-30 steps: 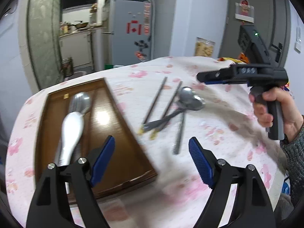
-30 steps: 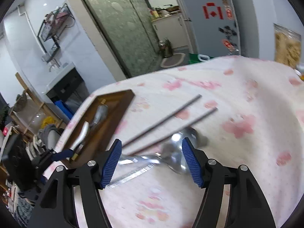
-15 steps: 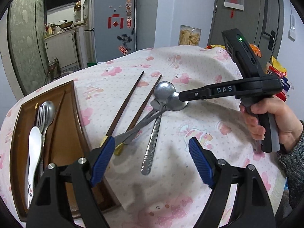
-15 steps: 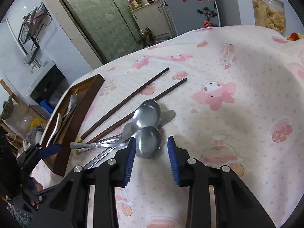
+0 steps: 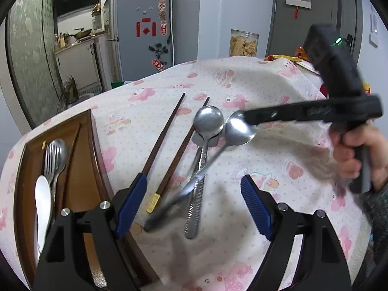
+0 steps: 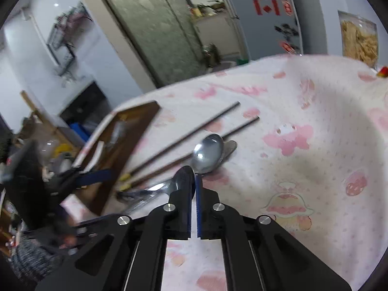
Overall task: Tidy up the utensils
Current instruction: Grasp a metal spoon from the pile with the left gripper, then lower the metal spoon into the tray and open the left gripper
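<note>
Now the right tongs (image 6: 194, 177) stand pinched together on the bowl of a shiny steel spoon (image 5: 238, 129), whose handle trails off blurred toward the near left, so it looks held at the bowl end and already partly off the pink-flowered tablecloth covering the table (image 5: 278, 84). The left tongs (image 5: 194, 203) hang wide apart and hold nothing, hovering over the near ends of the loose cutlery. Just left of the gripped spoon lies a second steel spoon with a ribbed handle (image 5: 206, 131), its bowl touching or nearly touching the first, and left of that a pair of dark wooden chopsticks with yellow tips (image 5: 167, 131) run from near to far. At the far left sits the brown wooden tray (image 5: 95, 145), which already carries a fork, a spoon and a white spoon laid lengthwise. The step in hand appears to be carrying the gripped spoon to that tray. To do it well, I would lift it straight clear before swinging left, since its handle crosses above the ribbed spoon and could drag it or the chopsticks. A grip on a smooth curved bowl may slip or let the handle droop, so a slow, level carry seems wise, with the spoon lowered parallel to those already in the tray.
</note>
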